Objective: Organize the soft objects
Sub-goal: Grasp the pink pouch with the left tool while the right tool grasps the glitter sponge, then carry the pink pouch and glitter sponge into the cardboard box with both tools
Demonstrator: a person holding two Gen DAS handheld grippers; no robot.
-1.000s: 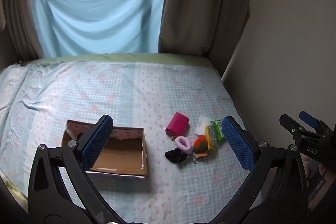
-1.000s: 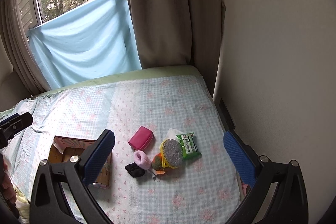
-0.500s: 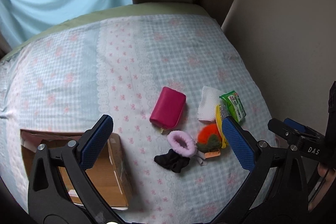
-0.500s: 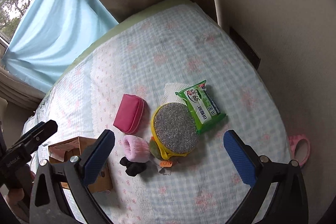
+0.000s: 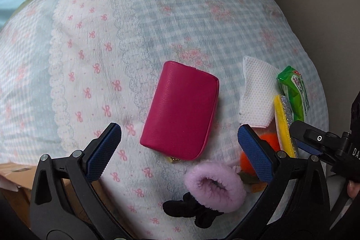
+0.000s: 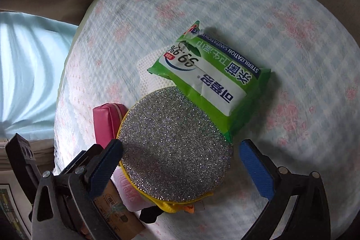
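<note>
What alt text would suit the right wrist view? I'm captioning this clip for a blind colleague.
The open right gripper hovers with its blue fingers either side of a round, glittery grey scrubber with a yellow edge, on a checked bedspread. A green wipes packet overlaps the scrubber's far edge; a pink pouch lies left.

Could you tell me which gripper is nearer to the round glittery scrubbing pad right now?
Right. The right gripper hangs open directly over the scrubbing pad, fingers straddling it. The left gripper is open over the pink pouch, with the pad off to its right.
</note>
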